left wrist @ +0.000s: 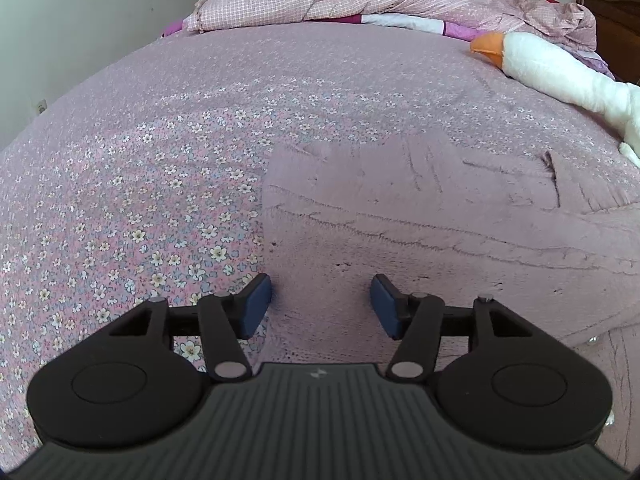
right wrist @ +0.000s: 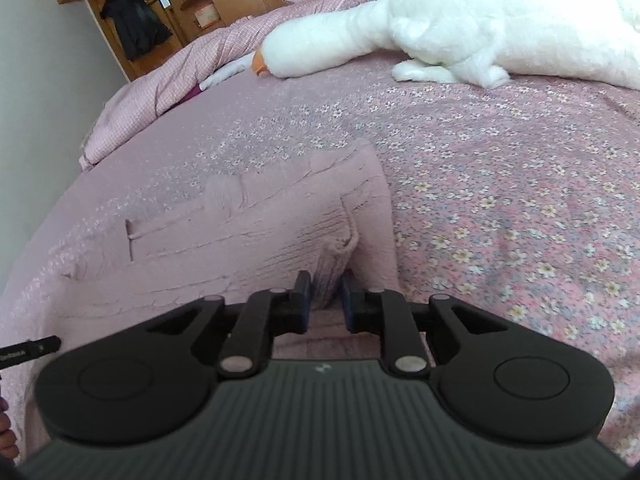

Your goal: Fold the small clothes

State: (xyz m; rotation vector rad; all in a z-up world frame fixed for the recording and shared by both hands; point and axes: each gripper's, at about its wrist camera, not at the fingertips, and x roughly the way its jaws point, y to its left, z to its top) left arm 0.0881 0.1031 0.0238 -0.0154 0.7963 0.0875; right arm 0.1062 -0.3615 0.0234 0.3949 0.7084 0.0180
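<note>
The right gripper is pinching a bunched fold of the pink knitted sweater lying on the floral bedspread (near its front edge); the left gripper is hovering above it, jaws spread.

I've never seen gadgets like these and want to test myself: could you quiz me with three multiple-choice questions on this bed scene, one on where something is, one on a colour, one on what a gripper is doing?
1. Where does the white plush goose lie?
A. on the bed
B. on the floor
C. on a shelf

2. What colour is the knitted garment?
A. green
B. dusty pink
C. black

3. What is the right gripper doing?
A. hanging open over bare wall
B. pinching a fold of the garment
C. holding the goose

Answers: 1 A, it rests on the floral bedspread. 2 B, nearly matching the bedspread. 3 B, fabric is bunched between its blue pads, while the left gripper is open.
</note>
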